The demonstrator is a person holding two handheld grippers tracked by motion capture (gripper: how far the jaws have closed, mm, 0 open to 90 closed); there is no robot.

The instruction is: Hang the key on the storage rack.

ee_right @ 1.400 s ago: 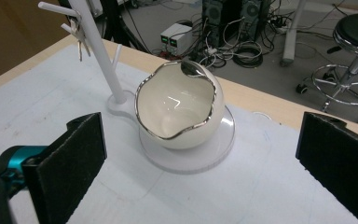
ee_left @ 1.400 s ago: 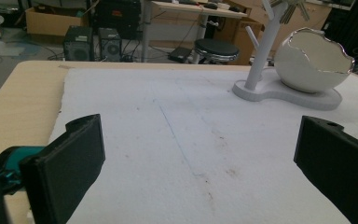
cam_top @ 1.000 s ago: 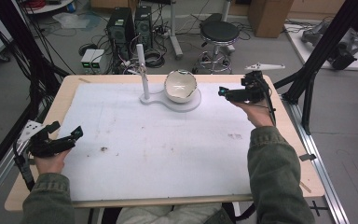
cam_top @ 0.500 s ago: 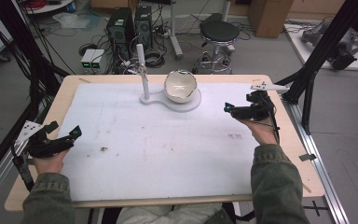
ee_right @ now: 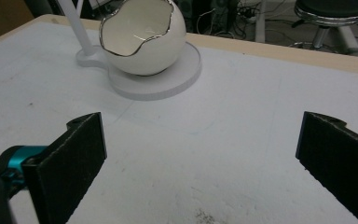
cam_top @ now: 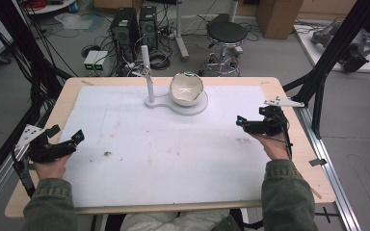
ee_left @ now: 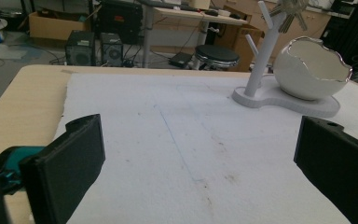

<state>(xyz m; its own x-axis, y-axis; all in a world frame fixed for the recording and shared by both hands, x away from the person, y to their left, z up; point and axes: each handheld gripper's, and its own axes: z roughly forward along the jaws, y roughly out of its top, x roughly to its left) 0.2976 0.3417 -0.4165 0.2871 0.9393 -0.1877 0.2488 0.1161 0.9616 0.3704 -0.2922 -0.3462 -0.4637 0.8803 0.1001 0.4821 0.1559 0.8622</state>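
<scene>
Right gripper [cam_top: 243, 123] — jaws spread wide, holding nothing, near the egg-shaped bowl [cam_top: 186, 89]. Left gripper [cam_top: 65, 143] — likewise spread, empty.

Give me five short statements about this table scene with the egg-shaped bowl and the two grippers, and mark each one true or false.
1. The white egg-shaped bowl with a jagged silver rim sits on a flat white round base. True.
2. The right gripper is clamped on the bowl. False: its jaws are open and empty, apart from the bowl.
3. A slim white branched post stands upright beside the bowl. True.
4. The left gripper holds a spoon. False: its jaws are open and hold nothing.
5. The bowl lies tipped over on the wooden table edge. False: it rests on its base, on the white mat.
</scene>
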